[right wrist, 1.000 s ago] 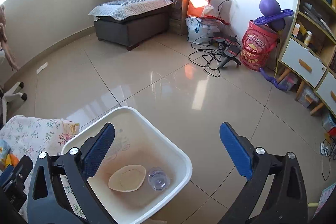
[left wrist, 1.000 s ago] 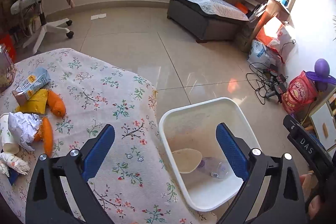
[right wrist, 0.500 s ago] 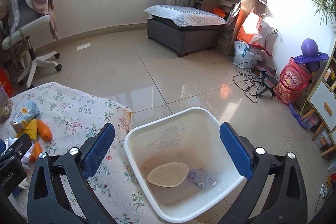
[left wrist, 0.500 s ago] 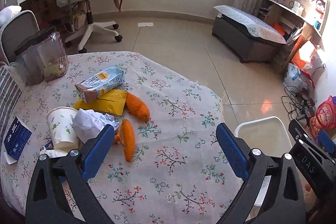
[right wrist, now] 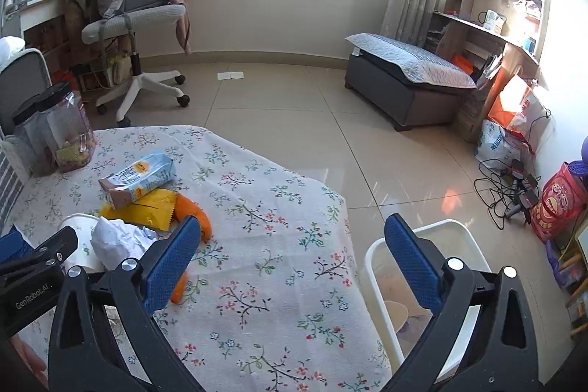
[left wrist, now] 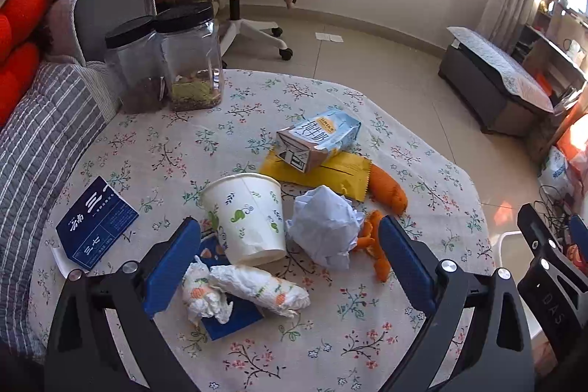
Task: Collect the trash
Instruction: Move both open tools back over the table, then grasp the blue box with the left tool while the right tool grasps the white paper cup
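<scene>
Left gripper (left wrist: 290, 252) now over the paper cup (left wrist: 245, 217), off the bin (right wrist: 422, 267); both grippers wide, empty.

Both tools look alike: the left gripper (left wrist: 290, 263) and the right gripper (right wrist: 292, 261) each have two black plastic arms shaped like open triangles, tipped with blue fingers (left wrist: 172, 261) whose pads carry a fine dimpled texture (right wrist: 411, 261). Round silver screws (left wrist: 447, 266) sit at the joints of each arm. One black body is printed "GenRobot.AI" in white letters, and the other shows pale letters reading "DAS" along its side
</scene>
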The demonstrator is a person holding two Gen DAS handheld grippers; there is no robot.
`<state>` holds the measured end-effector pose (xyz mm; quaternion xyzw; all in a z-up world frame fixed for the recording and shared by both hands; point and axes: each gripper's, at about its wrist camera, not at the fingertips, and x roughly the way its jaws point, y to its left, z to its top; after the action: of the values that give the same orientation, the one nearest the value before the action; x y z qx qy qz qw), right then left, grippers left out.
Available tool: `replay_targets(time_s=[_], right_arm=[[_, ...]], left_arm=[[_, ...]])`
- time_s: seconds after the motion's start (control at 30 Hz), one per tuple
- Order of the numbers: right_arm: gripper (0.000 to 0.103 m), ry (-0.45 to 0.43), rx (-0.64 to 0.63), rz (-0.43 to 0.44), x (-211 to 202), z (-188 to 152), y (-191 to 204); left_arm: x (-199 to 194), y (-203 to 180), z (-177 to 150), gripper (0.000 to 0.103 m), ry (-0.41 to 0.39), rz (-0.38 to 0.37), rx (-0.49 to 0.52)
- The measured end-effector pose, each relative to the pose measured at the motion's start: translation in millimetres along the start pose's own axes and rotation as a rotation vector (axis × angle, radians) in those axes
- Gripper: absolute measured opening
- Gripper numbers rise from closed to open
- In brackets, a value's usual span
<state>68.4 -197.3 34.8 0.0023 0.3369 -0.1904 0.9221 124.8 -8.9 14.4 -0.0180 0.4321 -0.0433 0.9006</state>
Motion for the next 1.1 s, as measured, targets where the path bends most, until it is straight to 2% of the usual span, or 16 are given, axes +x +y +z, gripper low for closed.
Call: replay_targets(time_s=[0.13,0.3,0.4,0.5,0.6,0.73,0.9,0.97,1.03,1.07,1.1], right_arm=[[0.096,-0.011,-0.061,0.056,-6.4,0.2,35.7],[0.096,-0.015,-0.127,0.113,-12.3,-7.7,68.8],[0.096,-0.001,-0.165,0.136,-10.9,-13.8,82.0],[0.096,0.003,-0.206,0.157,-10.5,-19.4,93.1],[0.096,0.004,-0.232,0.185,-10.7,-23.2,97.2],[0.096,0.047,-0.276,0.215,-1.1,-31.1,103.0],[0.096,0.086,-0.322,0.272,4.9,-36.3,108.0],[0.096,0.103,-0.344,0.302,5.8,-36.4,112.2],[0.096,0.116,-0.368,0.326,5.0,-34.2,118.5],[0.096,0.113,-0.378,0.329,3.1,-31.4,121.7],[0.096,0.109,-0.386,0.335,1.2,-27.3,126.1]], left_arm=[[5.2,39.8,7.4,0.094,0.015,0.058,-0.017],[21.8,91.6,17.0,0.094,0.071,0.167,0.017],[36.7,120.6,20.9,0.094,0.137,0.209,0.035],[56.2,145.7,22.4,0.094,0.24,0.204,0.044],[69.4,161.5,24.6,0.094,0.299,0.229,0.081],[83.4,174.3,23.1,0.094,0.364,0.245,0.155],[102.4,191.2,11.0,0.094,0.456,0.203,0.13],[109.1,193.4,5.6,0.091,0.482,0.217,0.153],[114.2,195.7,2.3,0.075,0.507,0.199,0.156],[114.3,197.0,2.3,0.073,0.506,0.188,0.151],[113.1,197.6,3.3,0.065,0.501,0.177,0.143]])
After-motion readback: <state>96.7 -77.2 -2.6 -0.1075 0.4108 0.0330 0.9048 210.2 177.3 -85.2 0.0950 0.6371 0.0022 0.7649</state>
